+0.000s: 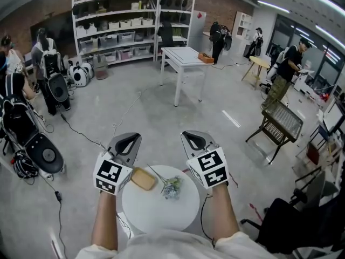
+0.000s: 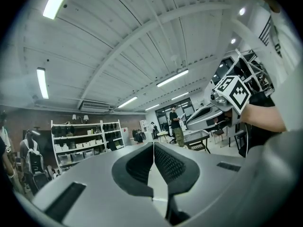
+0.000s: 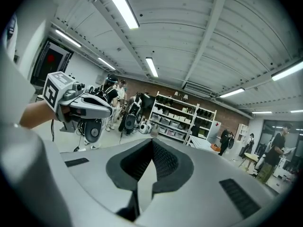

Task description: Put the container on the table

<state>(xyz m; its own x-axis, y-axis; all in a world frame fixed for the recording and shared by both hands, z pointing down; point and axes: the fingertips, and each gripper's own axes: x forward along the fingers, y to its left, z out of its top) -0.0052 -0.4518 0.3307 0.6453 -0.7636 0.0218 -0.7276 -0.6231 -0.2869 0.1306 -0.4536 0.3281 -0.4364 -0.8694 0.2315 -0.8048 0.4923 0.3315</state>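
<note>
Two grippers, left (image 1: pixel 126 143) and right (image 1: pixel 195 141), hover at the round tabletop's (image 1: pixel 156 212) far edge, jaws pressed together, empty. One tan container (image 1: pixel 143 178) and one flower sprig (image 1: pixel 171 186) lie on it.

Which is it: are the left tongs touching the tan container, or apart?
Apart. Left gripper view: the left tongs are shut on nothing, aimed at the ceiling; head view shows the container lying on the table.
</note>
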